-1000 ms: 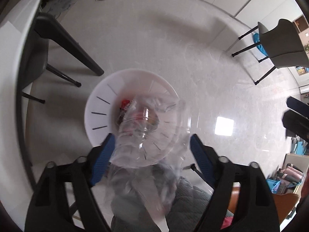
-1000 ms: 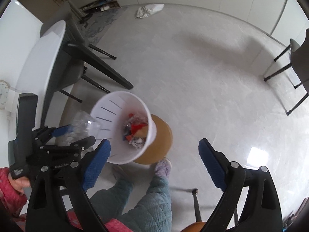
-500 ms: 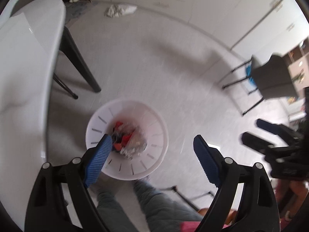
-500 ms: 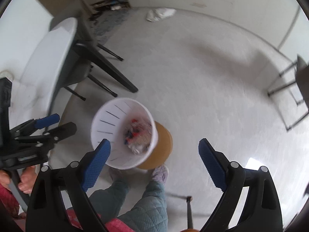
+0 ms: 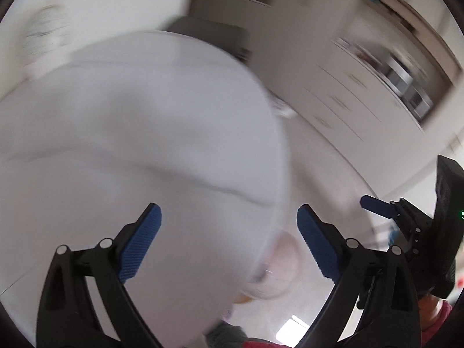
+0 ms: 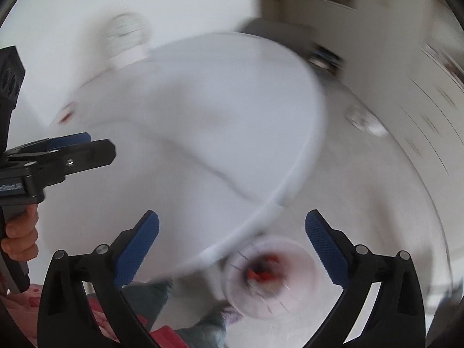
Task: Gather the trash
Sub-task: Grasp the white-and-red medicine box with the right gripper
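Observation:
Both views are motion-blurred. The white trash bin [image 6: 269, 275] stands on the floor below the table edge, with red and other scraps inside; in the left wrist view it shows only as a pale blur [image 5: 278, 264]. My left gripper [image 5: 229, 243] is open and empty over the white round table [image 5: 130, 133]. My right gripper [image 6: 232, 246] is open and empty, above the table edge and the bin. The left gripper also shows at the left of the right wrist view [image 6: 72, 150]. The right gripper shows at the right of the left wrist view [image 5: 388, 208].
The white round table [image 6: 188, 133] fills most of both views. A small red thing [image 6: 66, 114] lies near its far left edge. A white fan-like object [image 6: 127, 37] stands behind it. White cabinets [image 5: 362, 87] line the right side. A crumpled white thing [image 6: 362, 120] lies on the floor.
The clear plastic trash left my left gripper and dropped into the bin. Both grippers then swung up from looking down at the bin and floor to facing the table top.

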Motion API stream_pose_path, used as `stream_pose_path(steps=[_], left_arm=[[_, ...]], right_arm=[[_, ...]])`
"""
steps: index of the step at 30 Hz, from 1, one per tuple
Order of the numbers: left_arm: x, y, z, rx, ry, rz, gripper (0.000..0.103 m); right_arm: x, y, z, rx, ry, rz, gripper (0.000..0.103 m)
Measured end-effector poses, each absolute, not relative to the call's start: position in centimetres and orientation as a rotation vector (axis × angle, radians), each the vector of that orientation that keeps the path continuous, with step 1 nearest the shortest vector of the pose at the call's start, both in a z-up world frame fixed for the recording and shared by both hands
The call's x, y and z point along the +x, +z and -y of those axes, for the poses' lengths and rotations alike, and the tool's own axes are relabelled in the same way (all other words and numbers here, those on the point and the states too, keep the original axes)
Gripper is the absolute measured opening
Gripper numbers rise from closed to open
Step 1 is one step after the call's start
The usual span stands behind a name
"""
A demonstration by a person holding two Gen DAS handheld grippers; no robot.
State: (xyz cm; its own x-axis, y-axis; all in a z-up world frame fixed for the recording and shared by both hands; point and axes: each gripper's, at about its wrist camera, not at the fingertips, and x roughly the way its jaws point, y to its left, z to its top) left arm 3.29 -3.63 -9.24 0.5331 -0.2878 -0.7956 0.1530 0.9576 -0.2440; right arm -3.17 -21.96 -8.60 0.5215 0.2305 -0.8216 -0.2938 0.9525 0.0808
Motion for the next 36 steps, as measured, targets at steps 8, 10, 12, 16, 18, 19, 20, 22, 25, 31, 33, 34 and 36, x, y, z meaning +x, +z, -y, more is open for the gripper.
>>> stream_pose_path(steps=[8, 10, 12, 16, 18, 19, 20, 22, 25, 31, 33, 34, 36], left_arm=[[3.2, -8.9, -21.1, -0.313, 0.133, -0.927, 0.095], [3.1, -9.1, -27.1, -0.344, 0.221, -0.91, 0.095], [3.3, -9.6, -33.2, -0.365, 0.322, -0.912, 0.095], [3.6, -11.2, -42.8, -0.417, 0.456, -0.925, 0.095], [3.7, -12.6, -48.1, -0.459, 0.524, -0.925, 0.095], [4.0, -13.0, -49.8, -0.471, 0.55, -0.929, 0.095], [4.4, -13.6, -51.9, -0.483, 0.578, -0.936, 0.095], [5.4, -15.0, -54.9, -0.503, 0.613, -0.949, 0.095], [6.5, -16.8, -59.2, -0.536, 0.672, -0.967, 0.095], [8.2, -19.2, -64.2, -0.558, 0.723, -0.961, 0.095], [8.5, -19.6, -65.1, -0.567, 0.726, -0.951, 0.095], [8.6, -19.7, -65.4, -0.576, 0.726, -0.947, 0.095], [9.0, -20.1, -65.8, -0.599, 0.728, -0.942, 0.095]], right_arm=[[5.2, -7.2, -2.2, -0.221, 0.644, -0.959, 0.1], [7.2, -7.4, -8.6, -0.256, 0.71, -0.966, 0.1], [9.2, -7.8, -15.7, -0.278, 0.764, -0.994, 0.1], [13.2, -8.8, -27.4, -0.293, 0.865, -1.024, 0.1], [15.6, -9.8, -33.9, -0.321, 0.911, -1.031, 0.1], [16.5, -10.4, -36.8, -0.34, 0.926, -1.034, 0.1], [17.4, -11.1, -39.3, -0.356, 0.941, -1.036, 0.1], [19.3, -12.7, -44.3, -0.396, 0.962, -1.049, 0.1], [22.2, -16.1, -52.1, -0.465, 0.976, -1.073, 0.1], [26.2, -22.1, -60.4, -0.554, 0.949, -1.12, 0.1], [26.6, -23.0, -62.4, -0.578, 0.94, -1.12, 0.1], [26.9, -23.4, -63.0, -0.594, 0.934, -1.119, 0.1], [27.1, -24.0, -63.7, -0.599, 0.943, -1.131, 0.1]])
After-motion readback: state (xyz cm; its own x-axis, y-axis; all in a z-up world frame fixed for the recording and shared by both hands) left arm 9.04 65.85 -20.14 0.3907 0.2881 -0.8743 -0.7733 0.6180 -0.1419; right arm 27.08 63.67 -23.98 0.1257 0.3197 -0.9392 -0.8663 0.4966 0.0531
